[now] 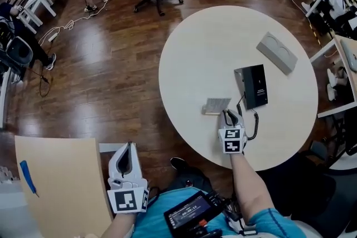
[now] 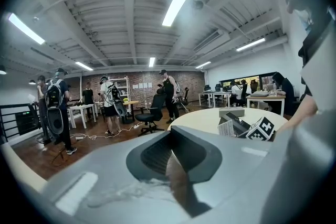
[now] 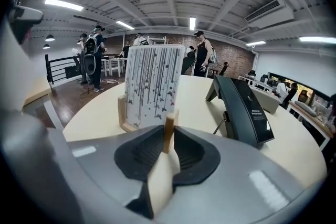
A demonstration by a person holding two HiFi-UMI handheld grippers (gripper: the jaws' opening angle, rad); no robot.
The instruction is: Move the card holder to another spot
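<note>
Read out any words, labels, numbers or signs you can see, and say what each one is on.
No text here can be read clearly.
Black desk phone: small white print on its face, too small to read.
Device screen at the person's waist: light characters, blurred.
Card in the card holder: dark streaks only, no words.

Teal short-sleeved shirt [image 1: 153, 223]; white left claw [image 1: 129, 145], right claw [image 1: 230, 114]; black-and-white marker cubes [image 1: 127, 200]
</note>
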